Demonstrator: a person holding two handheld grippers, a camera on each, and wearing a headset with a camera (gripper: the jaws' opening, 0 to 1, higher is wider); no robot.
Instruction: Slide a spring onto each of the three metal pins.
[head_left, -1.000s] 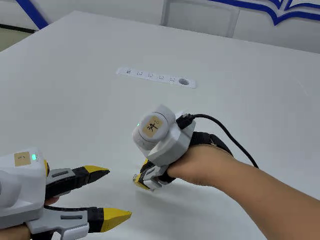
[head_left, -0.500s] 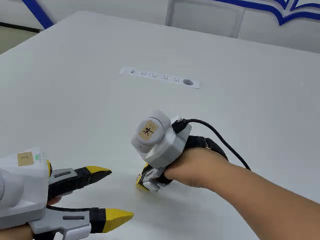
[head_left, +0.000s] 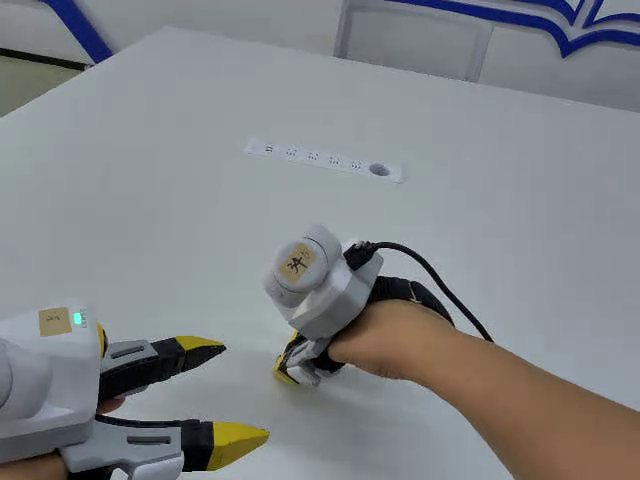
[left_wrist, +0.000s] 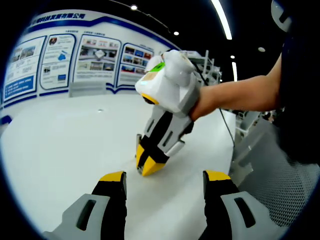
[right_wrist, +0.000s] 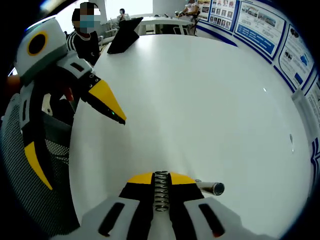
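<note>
Right gripper (right_wrist: 156, 176) clamping spring (right_wrist: 160, 192) between jaws, metal pin (right_wrist: 212, 188) lying just beside tips, probably lining up for threading. Left gripper (head_left: 243, 392) hovering alongside, jaws spread, empty.

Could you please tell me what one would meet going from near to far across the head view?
left hand-held gripper → right hand-held gripper, pointing downward → white power strip
</note>
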